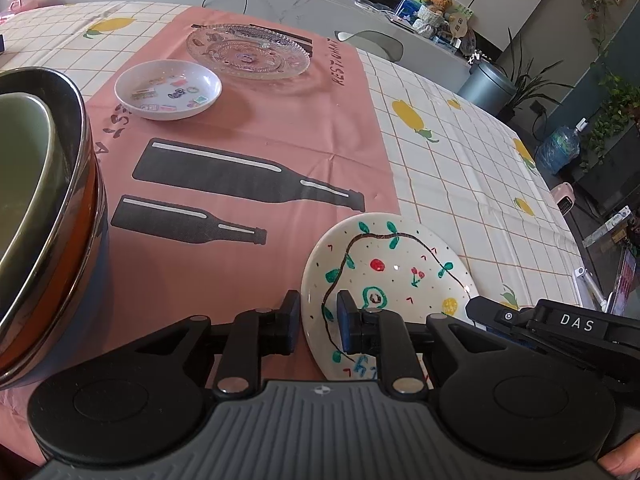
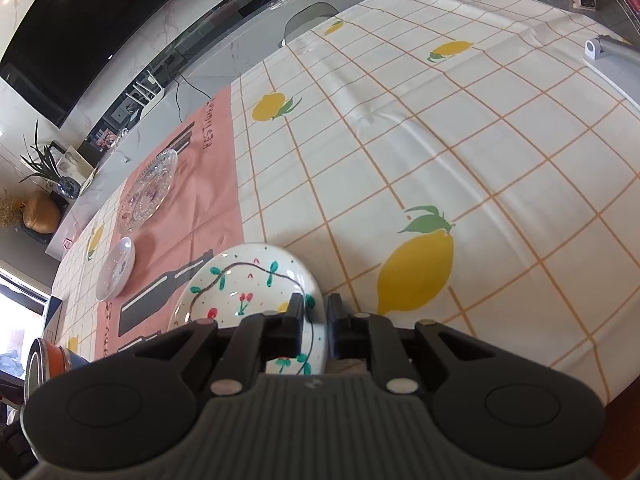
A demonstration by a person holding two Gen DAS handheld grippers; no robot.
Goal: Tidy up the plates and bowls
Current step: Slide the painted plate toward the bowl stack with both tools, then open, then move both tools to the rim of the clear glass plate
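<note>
Grip, left: left gripper [image 1: 319, 322] has its jaws parted a little, straddling the near-left rim of the hand-painted white ceramic plate [image 1: 384, 276]; a gap shows between the left pad and the rim, so I judge no firm pinch.
Grip, right: right gripper [image 2: 315, 326] straddles the opposite rim of the same plate [image 2: 248, 280], jaws slightly spread; one pad lies over the painted face, the other outside the edge, neither clearly pressing.
Plate's place: between both pairs of jaws, lying across the seam of the pink bottle-print placemat [image 1: 248, 152] and the lemon-check tablecloth [image 2: 440, 140].
Risk, slip: if either hand lifts now, the glazed rim could slide out of loose jaws and the plate could drop or tip.
Risk, uneven pull: two hands on one plate; a mismatch in lift would tilt it or drag the cloth.
Risk, stack: just left of the left jaws stand nested bowls, a green one inside a steel-rimmed orange one [image 1: 44, 208]; a careless swing could knock them.
Farther ahead: small white sticker-dotted dish [image 1: 168, 89], then a clear cut-glass platter [image 1: 248, 51], both well apart from the jaws.
Left view only: the right gripper's dark body marked DAS, the bowls' interior, a fingertip at the bottom corner.
Right view only: bare tablecloth to the right of the jaws, and which pad sits over the plate's face.
</note>
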